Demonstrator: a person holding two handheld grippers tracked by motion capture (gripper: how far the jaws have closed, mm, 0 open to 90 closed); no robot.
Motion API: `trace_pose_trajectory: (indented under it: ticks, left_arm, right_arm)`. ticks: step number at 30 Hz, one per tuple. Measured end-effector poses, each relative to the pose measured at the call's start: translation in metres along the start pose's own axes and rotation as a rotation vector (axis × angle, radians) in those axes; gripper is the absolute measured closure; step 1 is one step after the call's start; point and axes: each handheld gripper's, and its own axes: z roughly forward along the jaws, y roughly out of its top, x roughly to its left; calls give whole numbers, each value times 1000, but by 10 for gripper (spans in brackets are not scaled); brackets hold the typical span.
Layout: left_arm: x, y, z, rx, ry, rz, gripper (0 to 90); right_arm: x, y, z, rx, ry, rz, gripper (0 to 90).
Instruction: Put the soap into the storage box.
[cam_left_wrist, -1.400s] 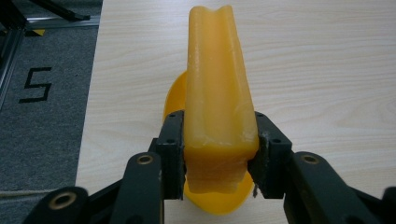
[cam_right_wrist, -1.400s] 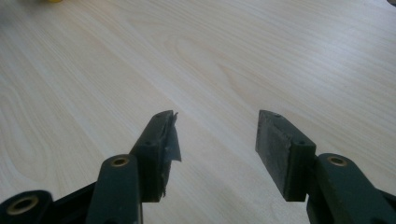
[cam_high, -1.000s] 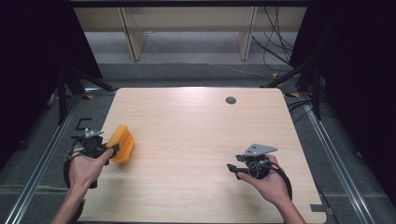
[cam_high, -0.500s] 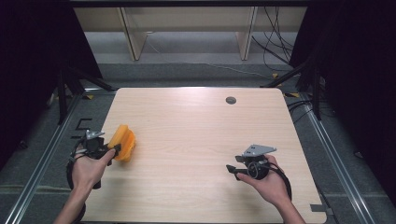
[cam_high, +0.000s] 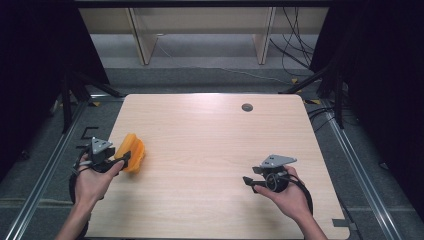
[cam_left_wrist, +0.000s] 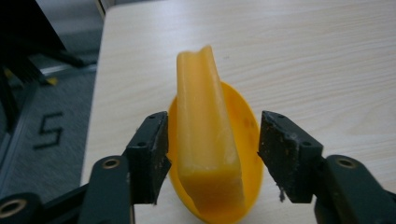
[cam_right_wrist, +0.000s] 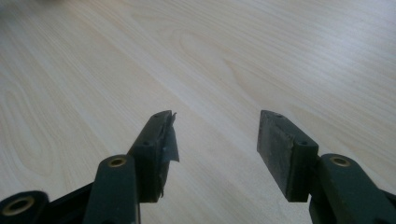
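Orange plastic, folded over on itself: the orange piece (cam_left_wrist: 210, 140) stands on edge between the jaws of my left gripper (cam_left_wrist: 212, 154), near the table's (cam_high: 210, 150) left edge at about eight o'clock from the table's middle. My left jaws have just been opening; in the left gripper view both pads stand off the piece, a sliver of gap at the left pad and a wider one at the right, so I have let go, though it sits between them. Its long axis runs straight away from me toward twelve o'clock in that view, in line with the jaws, its fold uppermost and a rounded cup-like part bulging toward three o'clock.

My right gripper (cam_high: 255, 182) rests at about five o'clock on the table, well apart, jaws about half open over bare wood with nothing in them. The left is plainly nearer; I judge any re-grip or clean withdrawal falls to it, backing toward six o'clock along that axis.
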Motion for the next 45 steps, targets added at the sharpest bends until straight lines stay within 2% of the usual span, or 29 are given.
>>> trace_pose_trajectory:
  ticks: [3, 5, 6, 9, 10, 14, 18, 24, 31, 33, 34, 35, 37, 40, 41, 43, 44, 45]
  left_arm:
    - [1, -2, -5, -29, 0, 38, 371]
    - [1, -3, -7, -33, -1, 45, 359]
    - [1, -5, -12, -56, -8, 55, 358]
    - [2, -8, -18, -86, -34, 52, 348]
    - [3, -10, -19, -107, -49, 55, 346]
    - [6, -18, -29, -137, -108, 40, 339]
    - [9, -28, -38, -189, -128, 42, 333]
    - [6, -48, -43, -180, -159, 39, 332]
    - [4, -81, -32, -171, -159, 10, 349]
    - [2, -91, -28, -161, -184, 5, 369]
    - [2, -91, -28, -161, -184, 5, 388]
    - [2, -92, -27, -158, -212, 6, 389]
    - [2, -89, -27, -189, -222, -6, 383]
    - [2, -89, -25, -179, -219, -1, 378]
    - [3, -91, -24, -160, -225, -8, 379]
    - [3, -91, -23, -155, -217, -12, 377]
    - [4, -91, -23, -156, -214, -16, 378]
    - [4, -91, -23, -156, -214, -16, 378]
  right_arm:
    - [0, 0, 0, 10, 3, 3, 462]
    - [0, 0, 0, 9, 1, 7, 461]
    - [0, 0, 0, 8, 0, 6, 461]
    - [0, 0, -1, 9, 1, 5, 460]
    - [0, 0, 0, 9, 3, 4, 460]
    - [0, 0, -1, 1, 0, 9, 460]
    - [0, 0, -1, 8, 1, 11, 459]
    - [1, 0, -1, 14, -2, 17, 458]
    - [1, 0, -1, 11, -4, 15, 459]
    - [0, 0, 0, -5, -1, 5, 459]
    - [0, 0, 0, -5, -1, 5, 459]
    - [2, 1, -2, 2, 1, 22, 459]
    - [0, 1, -2, -9, 2, 1, 459]
    - [0, 1, -2, -12, 4, 2, 460]
    - [0, 1, -2, -14, 4, 2, 460]
    - [1, 1, -2, -15, 2, 11, 460]
    - [3, 0, -2, -14, -1, 33, 460]
    - [2, 0, -2, -17, 0, 19, 460]
